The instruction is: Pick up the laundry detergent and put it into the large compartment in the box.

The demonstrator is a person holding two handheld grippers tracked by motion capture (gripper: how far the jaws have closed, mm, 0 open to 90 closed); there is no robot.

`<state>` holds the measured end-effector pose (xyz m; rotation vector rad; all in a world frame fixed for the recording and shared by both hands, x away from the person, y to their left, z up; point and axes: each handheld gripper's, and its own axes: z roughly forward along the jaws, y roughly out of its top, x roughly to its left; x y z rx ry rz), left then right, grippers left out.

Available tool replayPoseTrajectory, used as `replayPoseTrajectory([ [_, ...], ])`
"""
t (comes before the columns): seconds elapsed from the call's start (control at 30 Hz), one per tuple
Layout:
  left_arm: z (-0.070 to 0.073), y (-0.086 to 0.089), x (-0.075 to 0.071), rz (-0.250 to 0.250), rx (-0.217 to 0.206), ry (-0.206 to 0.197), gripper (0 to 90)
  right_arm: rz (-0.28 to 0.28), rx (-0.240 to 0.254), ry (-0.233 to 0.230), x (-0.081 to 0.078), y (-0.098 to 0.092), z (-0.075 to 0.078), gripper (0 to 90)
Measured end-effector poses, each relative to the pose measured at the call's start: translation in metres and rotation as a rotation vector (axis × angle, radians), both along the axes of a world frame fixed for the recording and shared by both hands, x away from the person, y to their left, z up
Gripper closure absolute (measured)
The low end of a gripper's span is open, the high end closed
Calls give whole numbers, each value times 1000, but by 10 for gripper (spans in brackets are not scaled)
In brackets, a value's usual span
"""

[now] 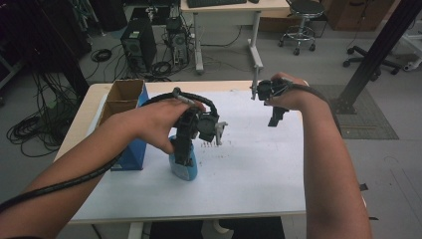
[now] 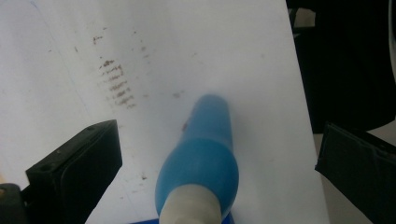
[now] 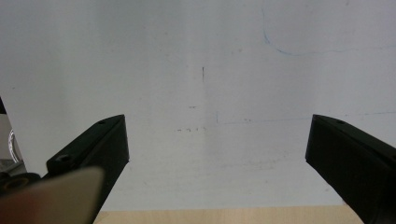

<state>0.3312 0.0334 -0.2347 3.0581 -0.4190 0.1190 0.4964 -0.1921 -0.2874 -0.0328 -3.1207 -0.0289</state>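
Smooth blue plastic bottle-shaped object with rounded body, narrower blue neck and pale grey end [image 2: 201, 158] sits centred between the left gripper's wide-apart jaws, clear of both pads, over the white sheet.

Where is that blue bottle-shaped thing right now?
In the high view the blue bottle stands on the white sheet left of centre, under the left gripper and just right of the blue cardboard box, with brown smudges beyond it.

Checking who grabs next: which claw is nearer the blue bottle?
Left. The left claw straddles the blue bottle, jaws wide and apart from it; the right claw hovers far off.
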Motion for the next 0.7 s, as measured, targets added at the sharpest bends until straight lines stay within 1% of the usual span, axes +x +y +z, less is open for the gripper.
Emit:
replayPoseTrajectory([
  [0.07,0,5,1,-21,3,-12,2,-10,-3,0,0,0,0,58],
  [0.23,2,13,6,-19,21,-12,2,-12,4,-7,-2,3,0,58],
  [0.3,2,16,7,-38,18,-31,2,-11,2,-11,-2,4,0,58],
  [0.37,2,18,8,-42,12,-23,2,-11,3,-13,-3,5,0,58],
  [0.43,3,22,11,-53,-7,-19,2,-17,-8,-8,-3,5,-1,58],
  [0.5,3,24,12,-57,-3,-24,2,-22,-9,-8,-4,4,-1,59],
  [0.67,1,31,17,-58,1,-20,2,-35,-8,-8,-4,2,-1,58],
  [0.7,-2,34,18,-61,4,-21,2,-42,-11,-11,-4,1,-1,58],
])
